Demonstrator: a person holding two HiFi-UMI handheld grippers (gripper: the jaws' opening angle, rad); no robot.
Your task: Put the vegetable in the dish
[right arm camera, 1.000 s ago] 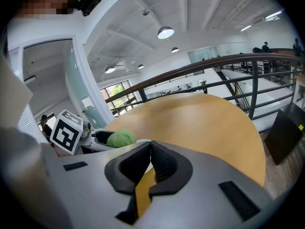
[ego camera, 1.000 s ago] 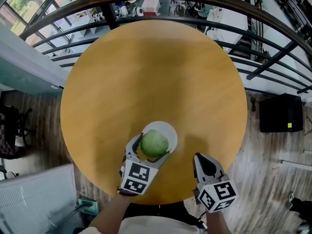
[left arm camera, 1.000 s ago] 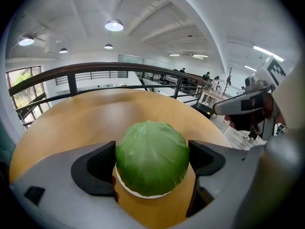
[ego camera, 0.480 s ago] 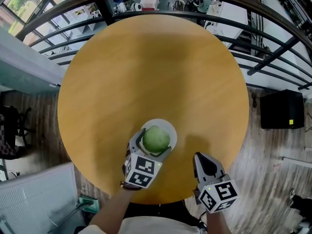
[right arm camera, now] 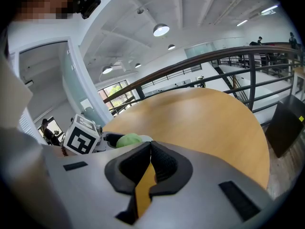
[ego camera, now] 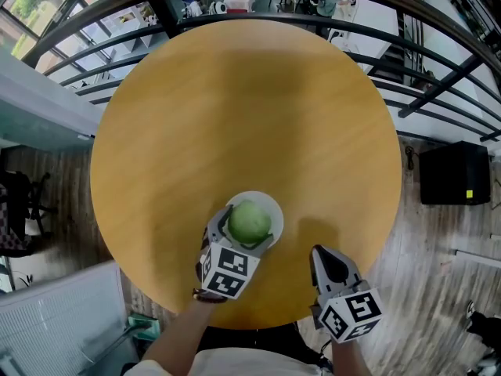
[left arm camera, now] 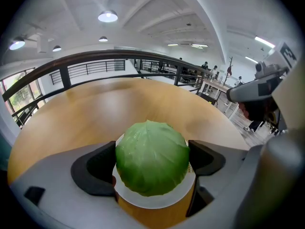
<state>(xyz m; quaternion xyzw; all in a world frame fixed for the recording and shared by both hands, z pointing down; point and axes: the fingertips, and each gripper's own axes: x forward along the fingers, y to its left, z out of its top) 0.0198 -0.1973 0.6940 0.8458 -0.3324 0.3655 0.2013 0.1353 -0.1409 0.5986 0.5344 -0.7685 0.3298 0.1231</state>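
Observation:
A round green cabbage [ego camera: 250,222] rests on a small white dish [ego camera: 271,207] near the front edge of the round wooden table [ego camera: 235,108]. My left gripper [ego camera: 244,237] reaches in from the near side, its jaws closed against both sides of the cabbage [left arm camera: 152,163] above the dish [left arm camera: 157,202]. My right gripper [ego camera: 321,254] hovers to the right of the dish at the table's front edge, shut with nothing in it. In the right gripper view the jaws [right arm camera: 148,149] meet, and the cabbage [right arm camera: 127,140] shows to their left.
A dark curved railing [ego camera: 438,45] runs round the far side of the table. A black box [ego camera: 452,176] stands on the wooden floor at the right. The table holds nothing besides the dish.
The left gripper has carried the cabbage slightly forward and down onto the middle of the dish. The right gripper has stayed where it was.

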